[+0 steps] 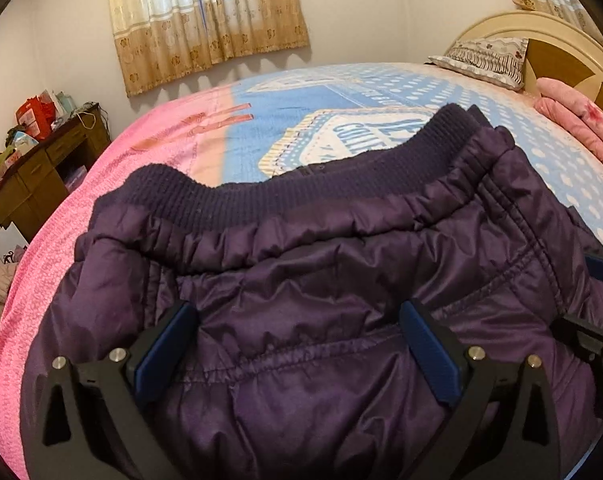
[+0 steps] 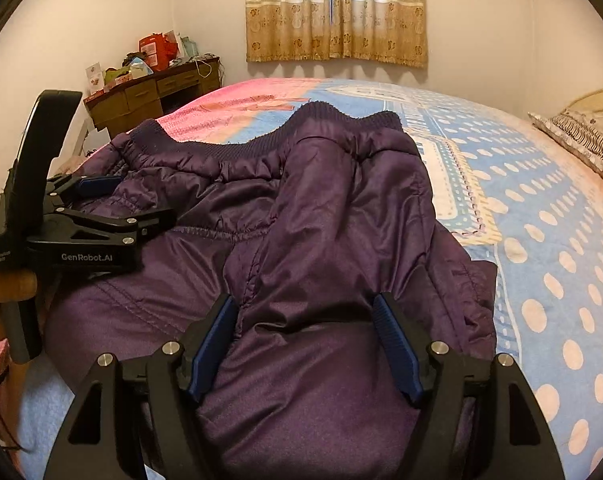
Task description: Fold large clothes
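The left gripper (image 1: pixel 297 340) stands spread wide over the purple padded jacket (image 1: pixel 321 280), pads clear of the fabric. The right gripper (image 2: pixel 307 344) is also spread, a fold rising between its fingers. Only the right view shows the person's hand (image 2: pixel 5 288). Beyond the jacket's ribbed hem (image 1: pixel 301 184), open bedspread (image 2: pixel 541 220) reaches the curtain (image 2: pixel 335 12).

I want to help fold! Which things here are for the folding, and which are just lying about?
For folding: purple padded jacket, left gripper, right gripper, both open over it.

Just lying about: pillow, pink blanket, cluttered desk, curtains.
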The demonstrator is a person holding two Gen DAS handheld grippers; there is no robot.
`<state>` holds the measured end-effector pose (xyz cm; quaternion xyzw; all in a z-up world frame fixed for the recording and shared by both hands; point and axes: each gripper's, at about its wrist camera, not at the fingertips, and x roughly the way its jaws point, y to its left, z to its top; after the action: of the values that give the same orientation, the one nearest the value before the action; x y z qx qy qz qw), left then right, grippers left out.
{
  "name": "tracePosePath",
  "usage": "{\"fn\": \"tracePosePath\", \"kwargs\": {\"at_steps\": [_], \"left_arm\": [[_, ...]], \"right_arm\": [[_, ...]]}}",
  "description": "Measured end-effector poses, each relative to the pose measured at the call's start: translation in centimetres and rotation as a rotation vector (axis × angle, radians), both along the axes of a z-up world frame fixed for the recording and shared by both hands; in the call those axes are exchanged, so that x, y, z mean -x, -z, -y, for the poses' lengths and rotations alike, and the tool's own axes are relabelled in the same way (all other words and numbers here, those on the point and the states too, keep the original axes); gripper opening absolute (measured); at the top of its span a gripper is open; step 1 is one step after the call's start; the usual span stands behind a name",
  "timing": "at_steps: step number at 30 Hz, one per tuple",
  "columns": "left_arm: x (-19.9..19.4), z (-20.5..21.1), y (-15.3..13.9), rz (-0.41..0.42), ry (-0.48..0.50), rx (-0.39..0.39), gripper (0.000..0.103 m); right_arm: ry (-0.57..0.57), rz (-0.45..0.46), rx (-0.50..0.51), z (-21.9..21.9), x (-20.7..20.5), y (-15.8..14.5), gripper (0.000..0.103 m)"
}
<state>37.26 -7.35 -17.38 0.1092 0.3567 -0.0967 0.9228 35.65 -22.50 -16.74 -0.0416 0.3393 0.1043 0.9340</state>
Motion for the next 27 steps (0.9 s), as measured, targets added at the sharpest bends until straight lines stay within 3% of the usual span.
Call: {"fn": "tracePosePath", "kwargs": {"at_steps": [6,9,11,12,14,16,19,23,27], "left_arm": [[0.4,0.1,-0.2,-0.001,0.005,-0.004,0.103],[2.9,-1.6,-2.4,0.005,0.032,0.041,0.094],[6.1,-4.0,-4.6,0.082,0.034,0.076,0.095],[7.7,-5.5,-5.5,0.120,0.027,0.098,0.101],[10.4,-9.2,-6.8,0.177,-0.007,0.135,0.103],[11.6,-12.9,-6.9,0.176,-0.068,0.182,0.103],[12.2,-18.2,-5.3,0.133,-0.181,0.282,0.103],[11.8,-22.2,-0.7,-0.030,-0.258,0.470,0.103],[12.0,-23.2,1.4,-0.085,-0.222,0.709,0.103]], "right_arm": [[0.004,0.009,0.022,-0.4,0.1,-0.3,0.072],[-0.007,0.016,0.038,-0.5,0.5,-1.0,0.072],[0.015,0.024,0.035,-0.5,1.5,-2.4,0.072],[0.048,0.039,0.006,-0.3,2.3,-3.5,0.072],[0.080,0.079,-0.065,-0.1,3.4,-5.3,0.073],[0.082,0.100,-0.108,-0.8,3.8,-6.8,0.075],[0.033,0.097,-0.099,-3.7,3.4,-8.0,0.076],[-0.040,0.101,-0.018,-8.5,2.2,-7.6,0.076],[-0.030,0.055,0.026,-9.8,0.7,-5.6,0.076]]}}
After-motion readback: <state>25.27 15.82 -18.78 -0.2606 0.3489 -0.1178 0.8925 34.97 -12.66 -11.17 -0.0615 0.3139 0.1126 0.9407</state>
